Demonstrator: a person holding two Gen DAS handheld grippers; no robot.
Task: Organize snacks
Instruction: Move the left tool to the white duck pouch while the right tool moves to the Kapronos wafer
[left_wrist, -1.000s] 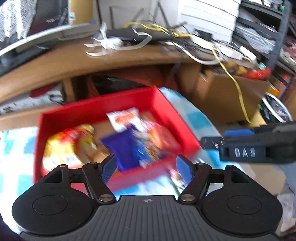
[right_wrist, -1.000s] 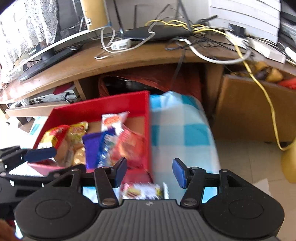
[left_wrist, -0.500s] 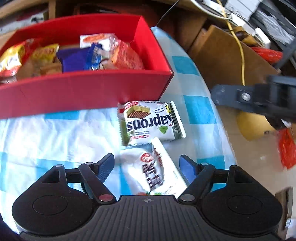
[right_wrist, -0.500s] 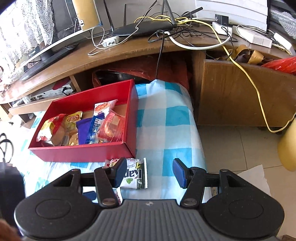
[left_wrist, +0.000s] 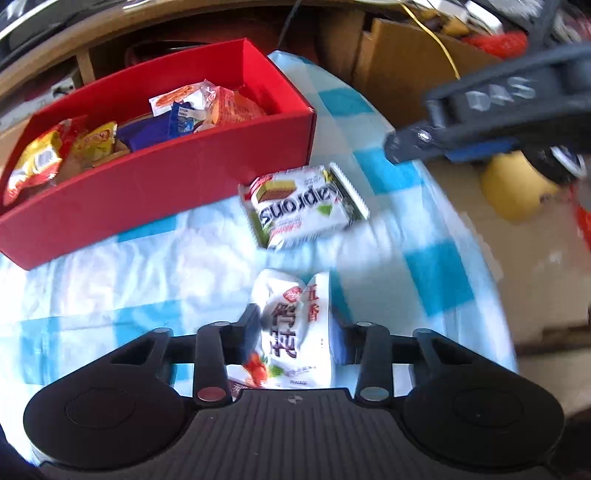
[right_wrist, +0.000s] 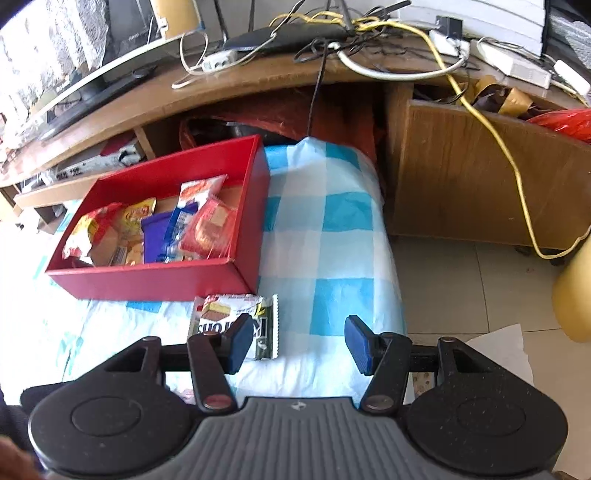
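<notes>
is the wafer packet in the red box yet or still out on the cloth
Out. The Naprons wafer packet lies flat on the blue-checked cloth, just in front of the red box near its right corner.

A wooden desk (right_wrist: 258, 79) curves across the back, carrying a tangle of cables (right_wrist: 332, 33), a white power strip (right_wrist: 219, 59) and a monitor base (right_wrist: 92, 96). A yellow cable (right_wrist: 491, 136) drops from it over a brown cabinet door (right_wrist: 461, 177) toward the tiled floor (right_wrist: 461, 288). A blue-and-white checked cloth (right_wrist: 325, 236) covers the surface in front.
</notes>
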